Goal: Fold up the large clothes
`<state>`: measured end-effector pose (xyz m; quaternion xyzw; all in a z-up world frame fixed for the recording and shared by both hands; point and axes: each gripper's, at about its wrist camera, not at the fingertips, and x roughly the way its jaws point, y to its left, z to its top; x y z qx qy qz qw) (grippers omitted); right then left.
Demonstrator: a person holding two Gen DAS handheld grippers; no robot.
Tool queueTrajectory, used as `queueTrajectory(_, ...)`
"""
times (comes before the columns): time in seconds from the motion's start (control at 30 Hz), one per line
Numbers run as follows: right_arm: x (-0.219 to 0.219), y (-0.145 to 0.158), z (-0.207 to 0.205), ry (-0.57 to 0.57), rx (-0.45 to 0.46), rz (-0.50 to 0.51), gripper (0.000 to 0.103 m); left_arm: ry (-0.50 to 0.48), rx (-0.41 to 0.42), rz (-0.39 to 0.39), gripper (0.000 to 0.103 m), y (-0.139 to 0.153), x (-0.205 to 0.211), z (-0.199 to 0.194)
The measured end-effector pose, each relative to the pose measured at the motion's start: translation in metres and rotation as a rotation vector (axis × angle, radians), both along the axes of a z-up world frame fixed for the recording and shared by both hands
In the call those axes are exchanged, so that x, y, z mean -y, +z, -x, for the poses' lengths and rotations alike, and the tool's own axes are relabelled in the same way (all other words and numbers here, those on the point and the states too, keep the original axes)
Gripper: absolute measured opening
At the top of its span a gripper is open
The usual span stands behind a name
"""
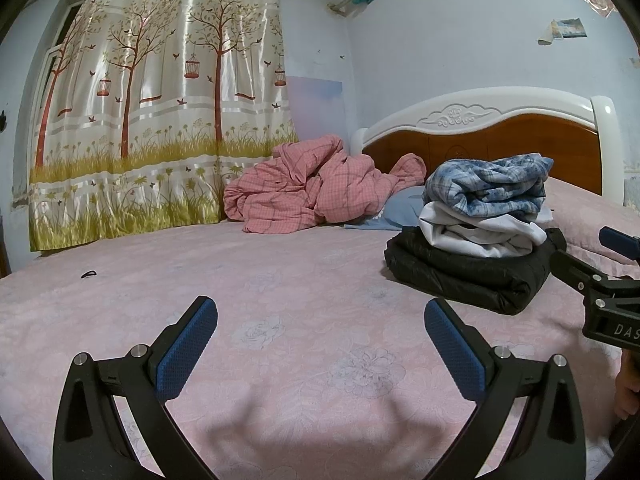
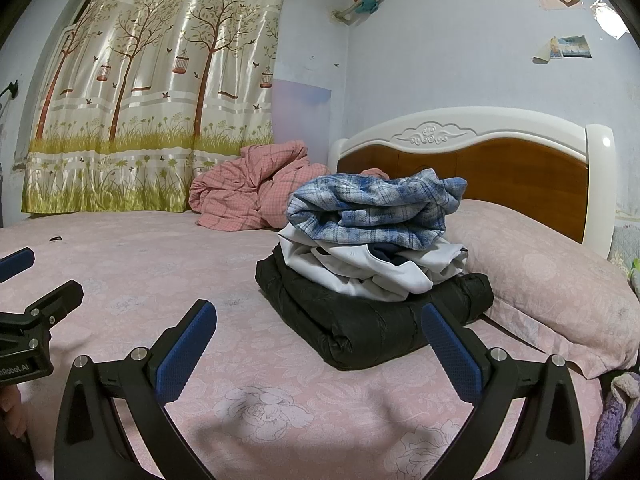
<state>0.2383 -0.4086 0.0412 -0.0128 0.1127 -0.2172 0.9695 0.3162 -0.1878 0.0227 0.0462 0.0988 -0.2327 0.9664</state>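
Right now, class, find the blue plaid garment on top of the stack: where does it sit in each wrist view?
Left wrist: blue plaid garment sits right of centre, atop the stack.
Right wrist: blue plaid garment sits near the centre, atop the stack.
Shared landmark: the headboard behind it.

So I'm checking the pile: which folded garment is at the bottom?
The black puffy jacket, lying directly on the bedsheet; the white garment and blue plaid one sit on it.
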Motion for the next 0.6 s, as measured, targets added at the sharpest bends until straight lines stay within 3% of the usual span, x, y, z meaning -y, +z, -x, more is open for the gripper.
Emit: queueTrajectory(0.6, 0.0011, 0.0000, 0.0000, 0.002, 0.000, 0.003, 0.103, -0.003, -0.001, -0.004, 0.103, -0.0005, -0.0031, 0.0009)
